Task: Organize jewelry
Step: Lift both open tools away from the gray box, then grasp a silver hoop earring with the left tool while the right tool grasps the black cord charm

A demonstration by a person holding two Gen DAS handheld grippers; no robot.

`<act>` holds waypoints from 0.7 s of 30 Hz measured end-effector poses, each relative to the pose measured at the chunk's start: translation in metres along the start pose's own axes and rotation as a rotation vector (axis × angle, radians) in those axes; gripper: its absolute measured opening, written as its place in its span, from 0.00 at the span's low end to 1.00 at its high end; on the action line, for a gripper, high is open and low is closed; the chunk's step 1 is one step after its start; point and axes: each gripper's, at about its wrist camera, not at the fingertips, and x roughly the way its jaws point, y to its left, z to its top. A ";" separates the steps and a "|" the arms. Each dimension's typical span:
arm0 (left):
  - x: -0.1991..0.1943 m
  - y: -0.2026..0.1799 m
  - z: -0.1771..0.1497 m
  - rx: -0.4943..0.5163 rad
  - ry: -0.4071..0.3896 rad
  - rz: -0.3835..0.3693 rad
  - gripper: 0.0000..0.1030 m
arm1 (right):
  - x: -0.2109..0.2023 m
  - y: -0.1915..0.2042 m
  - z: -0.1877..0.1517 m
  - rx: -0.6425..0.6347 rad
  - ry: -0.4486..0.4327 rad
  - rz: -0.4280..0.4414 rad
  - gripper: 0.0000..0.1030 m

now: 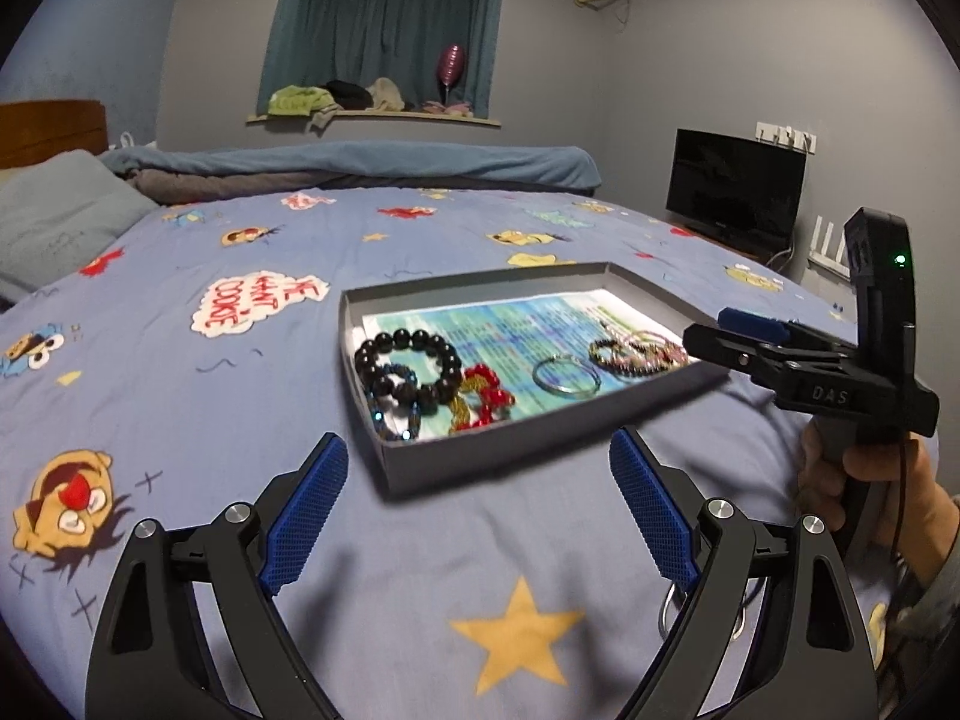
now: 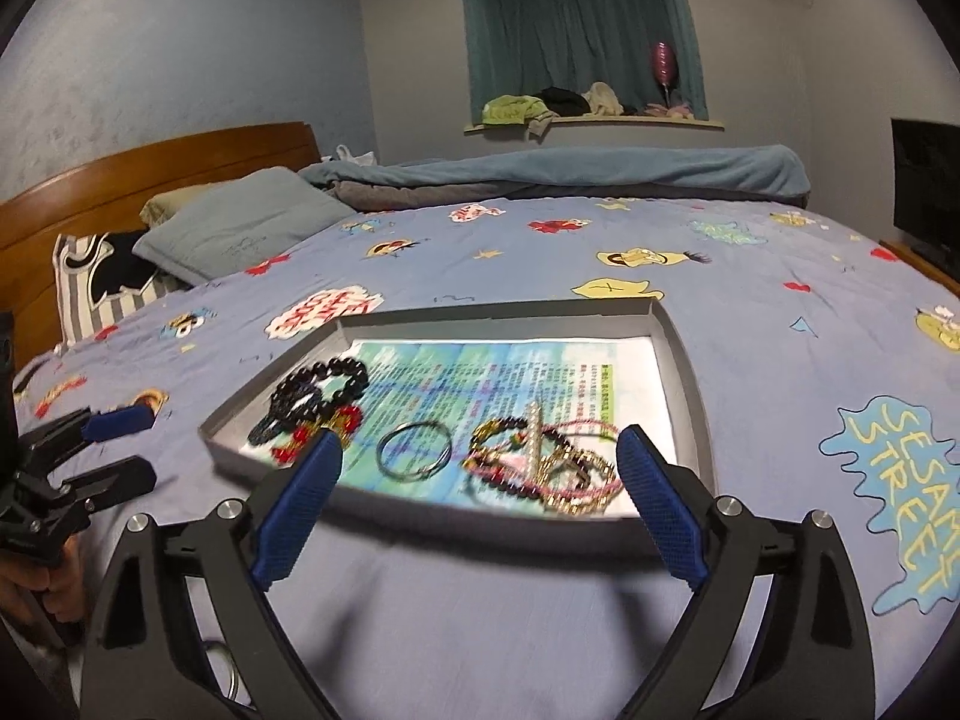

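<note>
A shallow grey cardboard tray [image 1: 504, 456] lined with a blue-green printed paper sheet [image 1: 510, 324] lies on a bed covered by a blue cartoon-print bedspread [image 1: 180, 396], roughly mid-bed and nearer the foot edge than the brown wooden headboard [image 2: 150, 162]. Inside the tray, toward its left end, a black round-bead bracelet [image 1: 408, 369] overlaps a small dark faceted-bead bracelet [image 1: 393, 408] and touches a red-and-gold beaded piece [image 1: 483, 396]; a plain silver metal ring [image 1: 567, 378] lies alone near the middle; a tangle of thin gold, pink and dark-bead bracelets [image 2: 546, 462] fills the right end, close to the near wall. The left gripper [image 1: 480, 498] hovers above the bedspread just before the tray's near-left corner, its blue-padded fingers [image 1: 309, 510] spread wide and empty. The right gripper [image 2: 477, 501] hangs over the near wall at the tray's right end, fingers [image 2: 660, 510] likewise released, flanking the ring and tangle in its own view. A second silver metal hoop [image 1: 669, 606] lies on the bedspread beneath the left gripper's right finger, partly hidden. Grey pillows [image 2: 240, 228] and a folded blue blanket [image 2: 570, 174] bound the far edges; bare bedspread surrounds the tray on every side. A black flat screen [image 1: 735, 195] stands beyond the bed's right edge.
</note>
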 end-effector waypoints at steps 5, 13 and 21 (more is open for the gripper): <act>-0.008 0.003 -0.007 -0.005 0.005 0.000 0.86 | -0.014 0.014 -0.011 -0.056 0.008 0.020 0.89; -0.019 0.003 -0.020 -0.001 0.018 0.008 0.86 | -0.032 0.023 -0.028 -0.084 0.045 0.106 0.86; -0.021 -0.002 -0.028 0.016 0.032 0.006 0.86 | -0.032 0.035 -0.042 -0.122 0.156 0.203 0.61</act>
